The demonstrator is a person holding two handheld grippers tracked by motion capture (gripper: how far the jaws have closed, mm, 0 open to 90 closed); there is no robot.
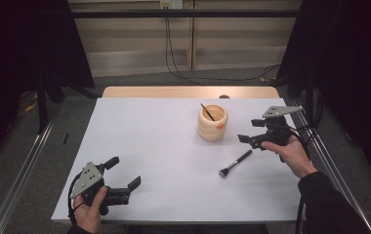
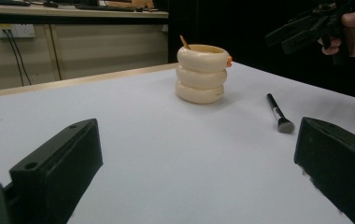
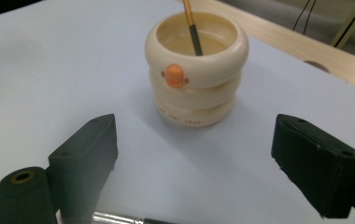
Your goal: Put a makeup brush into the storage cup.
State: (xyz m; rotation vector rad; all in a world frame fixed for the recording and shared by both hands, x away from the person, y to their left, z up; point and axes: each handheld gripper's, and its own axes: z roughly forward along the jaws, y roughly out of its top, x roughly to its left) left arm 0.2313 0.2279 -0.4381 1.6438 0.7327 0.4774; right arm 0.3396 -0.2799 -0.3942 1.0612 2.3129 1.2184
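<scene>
Nearest, the left tongs rested wide and empty well short of the cream holder, the loose brush lay just before it, and the right tongs, wide, hovered beside it, seemingly ready to collect that brush.

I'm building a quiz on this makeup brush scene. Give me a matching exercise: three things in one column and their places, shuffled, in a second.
Things:
1. cream ringed holder
2. black makeup brush
3. thin orange-handled brush

Places:
A. lying flat on the white table
B. leaning inside the holder
C. standing upright on the table, beyond the flat brush

Pairs: 1-C, 2-A, 3-B
</scene>
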